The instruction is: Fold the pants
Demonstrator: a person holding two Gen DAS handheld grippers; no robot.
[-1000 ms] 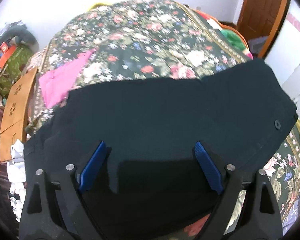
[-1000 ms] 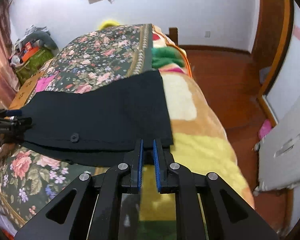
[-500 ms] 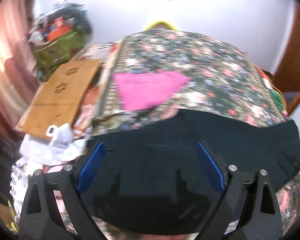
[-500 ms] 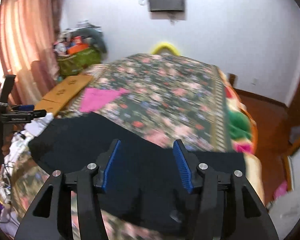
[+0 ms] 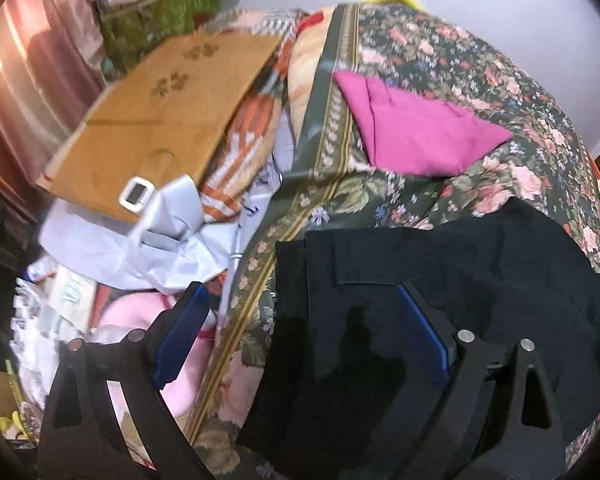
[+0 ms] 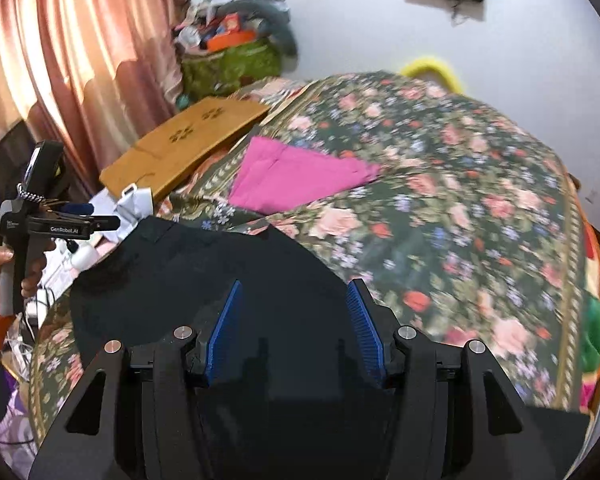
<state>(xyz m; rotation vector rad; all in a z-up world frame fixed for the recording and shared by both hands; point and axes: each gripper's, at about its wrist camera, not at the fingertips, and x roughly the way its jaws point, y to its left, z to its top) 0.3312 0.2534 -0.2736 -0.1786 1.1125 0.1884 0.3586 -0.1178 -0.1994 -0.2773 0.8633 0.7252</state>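
The black pants (image 5: 420,264) lie flat on the flowered bedspread (image 5: 460,68), with one end near the bed's left side. My left gripper (image 5: 300,320) is open above that end. Its right pad (image 5: 420,328) is over the cloth and its left pad (image 5: 184,336) hangs past the bed's edge. My right gripper (image 6: 296,320) is open too, over the black pants (image 6: 220,264), with nothing pinched between its pads. In the right wrist view the left gripper (image 6: 100,222) shows at the far left, held by a hand (image 6: 0,260) in an orange sleeve.
A folded pink cloth (image 5: 412,136) (image 6: 292,180) lies on the bedspread beyond the pants. Beside the bed are a wooden board (image 5: 160,112) (image 6: 188,144), white plastic bags (image 5: 148,248) and clutter. A curtain (image 6: 80,60) hangs at the left.
Both grippers have swung left along the pants toward the bed's left side and rolled. The right gripper, shut at the pants' edge a second ago, now stands open. The left stayed open.
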